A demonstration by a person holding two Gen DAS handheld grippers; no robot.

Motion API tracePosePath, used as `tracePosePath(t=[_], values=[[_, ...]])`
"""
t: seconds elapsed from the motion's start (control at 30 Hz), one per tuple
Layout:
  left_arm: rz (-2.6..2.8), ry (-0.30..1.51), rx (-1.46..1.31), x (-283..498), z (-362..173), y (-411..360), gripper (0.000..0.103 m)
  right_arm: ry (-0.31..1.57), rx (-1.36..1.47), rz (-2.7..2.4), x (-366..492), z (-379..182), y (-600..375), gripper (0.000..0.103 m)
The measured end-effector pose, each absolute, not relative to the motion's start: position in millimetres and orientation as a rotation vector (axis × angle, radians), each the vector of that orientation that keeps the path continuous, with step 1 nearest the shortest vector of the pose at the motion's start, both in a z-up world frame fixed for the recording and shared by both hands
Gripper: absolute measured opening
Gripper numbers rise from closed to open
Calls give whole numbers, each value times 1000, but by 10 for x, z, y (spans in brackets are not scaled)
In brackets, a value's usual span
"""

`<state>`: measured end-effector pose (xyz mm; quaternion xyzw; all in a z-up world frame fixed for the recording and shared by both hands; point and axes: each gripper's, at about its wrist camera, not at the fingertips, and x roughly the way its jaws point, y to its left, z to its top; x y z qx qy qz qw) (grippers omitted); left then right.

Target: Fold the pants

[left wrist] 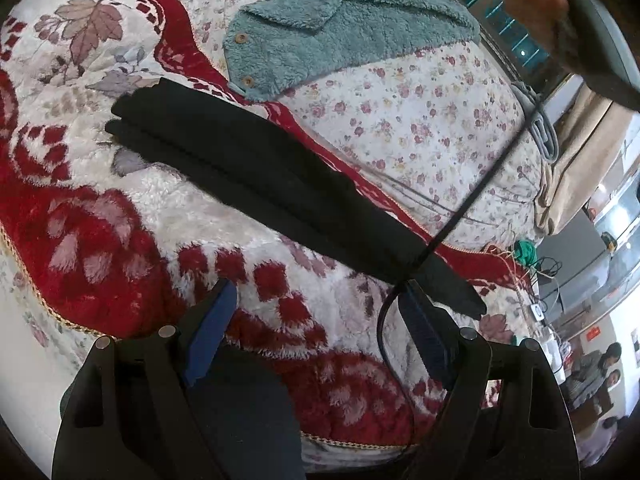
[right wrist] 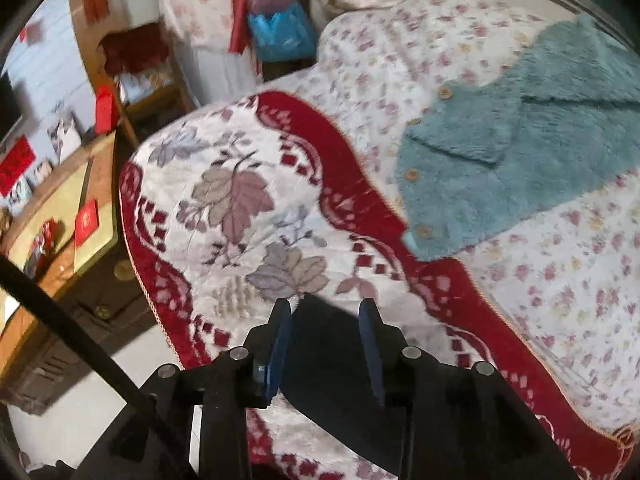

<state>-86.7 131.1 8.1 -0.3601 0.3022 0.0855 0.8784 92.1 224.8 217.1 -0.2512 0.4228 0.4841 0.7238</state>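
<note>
A teal fleece jacket (left wrist: pixel 352 28) crowds the far bedspread (left wrist: pixel 420 128); red blanket (left wrist: pixel 120 240) lies open.

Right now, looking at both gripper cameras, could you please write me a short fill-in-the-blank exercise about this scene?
1. The pants lying on the blanket are ____ in color.
2. The fluffy garment with wooden buttons is ____ in color.
3. The left gripper is open and holds ____.
4. The thin line crossing the pants in the left view is a black ____.

Missing words: black; teal; nothing; cable
</note>
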Motion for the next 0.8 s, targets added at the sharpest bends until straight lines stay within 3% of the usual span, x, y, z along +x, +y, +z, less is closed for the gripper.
tracePosePath(t=[0.17, 0.33, 0.6, 0.8], values=[[163, 640, -759, -822, 64, 1289, 84, 977, -523, 982, 1279, 2142, 1412, 36], [148, 638, -777, -787, 64, 1267, 84, 1138, -357, 817, 1795, 1805, -103, 36], [191, 609, -785, -594, 268, 1537, 84, 1252, 140, 633, 2143, 1045, -2449, 36], [273, 597, -769, -154, 328, 1872, 84, 1209, 778, 361, 2201, 279, -3567, 36]])
